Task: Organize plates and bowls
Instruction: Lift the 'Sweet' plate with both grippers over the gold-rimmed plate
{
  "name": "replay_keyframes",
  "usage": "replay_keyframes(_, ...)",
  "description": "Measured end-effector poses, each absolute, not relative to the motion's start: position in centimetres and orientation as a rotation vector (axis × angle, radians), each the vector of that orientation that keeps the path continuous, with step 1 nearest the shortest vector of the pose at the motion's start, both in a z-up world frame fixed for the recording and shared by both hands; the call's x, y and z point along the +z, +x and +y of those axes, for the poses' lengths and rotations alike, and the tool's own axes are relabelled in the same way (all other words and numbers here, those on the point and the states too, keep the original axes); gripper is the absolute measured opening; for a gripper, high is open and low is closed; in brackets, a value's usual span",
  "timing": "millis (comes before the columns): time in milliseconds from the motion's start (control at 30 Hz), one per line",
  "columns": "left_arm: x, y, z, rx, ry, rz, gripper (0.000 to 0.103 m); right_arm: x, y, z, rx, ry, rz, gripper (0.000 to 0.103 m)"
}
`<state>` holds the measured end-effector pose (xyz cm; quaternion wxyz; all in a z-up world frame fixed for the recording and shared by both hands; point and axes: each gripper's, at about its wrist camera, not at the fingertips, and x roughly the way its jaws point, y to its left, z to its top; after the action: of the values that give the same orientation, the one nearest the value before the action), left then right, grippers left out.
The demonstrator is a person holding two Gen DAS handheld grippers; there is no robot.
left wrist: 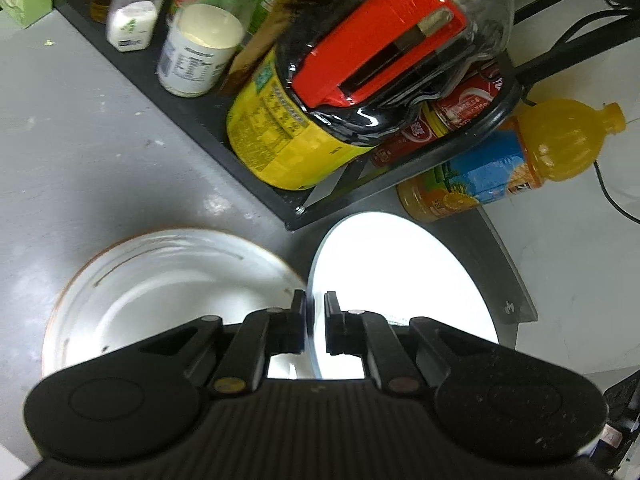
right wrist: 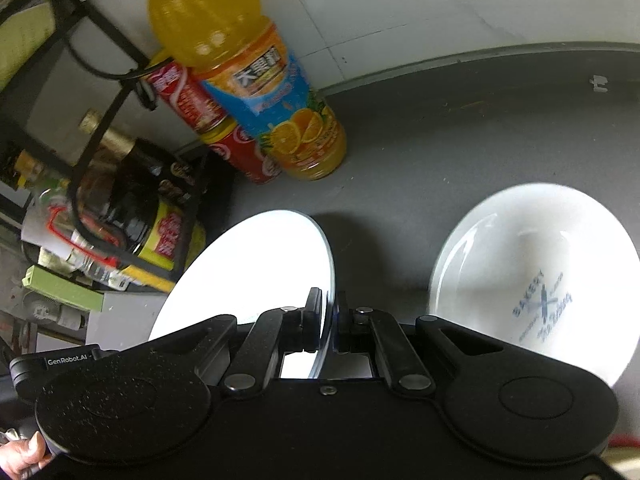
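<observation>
Rack: black wire rack [left wrist: 404,176] is standing on the grey counter [left wrist: 60,140] just behind the dishes, crowding the far side.
Rack contents: yellow-labelled jar [left wrist: 280,136] w/ a red lid [left wrist: 380,40] is leaning at the near corner; spice shakers [left wrist: 132,12] and a white tub [left wrist: 200,52] are sitting further along; red cans [left wrist: 460,108] are lying at the rack's end.
Juice: orange juice bottle [right wrist: 248,76] is standing btwn rack and wall, close to the plate's far edge, touching the red cans in the right wrist view.
Obstruction: rack corner and bottle are hemming in the space beyond the plate; counter to the right is lying open.
Left gripper [left wrist: 314,312]: jaws are closing on the rim of the white plate [left wrist: 400,276], which is standing on edge; rim is passing btwn the pads, left pad touching it, a thin gap showing on the right pad.
Right gripper [right wrist: 329,312]: jaws are clenching the same plate's [right wrist: 256,272] rim, edge pinched tight btwn both pads, disc fanning out to the left.
Rimmed bowl: white dish w/ brown rim [left wrist: 160,288] is sitting on the counter just left of the left gripper, near the plate edge.
Printed bowl: white bowl w/ blue lettering [right wrist: 536,272] is resting tilted on the counter right of the right gripper, apart from the plate.
Hand: a fingertip [right wrist: 24,456] is showing at the bottom left corner of the right wrist view.
</observation>
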<state>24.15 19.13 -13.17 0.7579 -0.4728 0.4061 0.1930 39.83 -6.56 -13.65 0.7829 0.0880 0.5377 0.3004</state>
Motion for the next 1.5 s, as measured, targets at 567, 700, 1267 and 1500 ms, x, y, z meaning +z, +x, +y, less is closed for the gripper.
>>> replay_keyframes(567,-12.4,17.2,19.8,0.428,-1.011,0.890,0.006,-12.5,32.6,-5.5,0.651,0.195,1.160,0.005)
replay_keyframes(700,-12.6,16.0,20.2,0.435,-1.014,0.897,0.006,-12.8,31.2,-4.9,0.649,0.186,1.166,0.005)
replay_keyframes(1267,-15.5,12.4,21.4,0.468,-1.045,0.949,0.006,-14.0,28.9,-2.7,0.635,0.123,1.215,0.006)
replay_keyframes(1500,-16.1,12.3,21.8,0.480,-1.040,0.972,0.006,-14.5,29.2,-2.1,0.636,0.130,1.226,0.004)
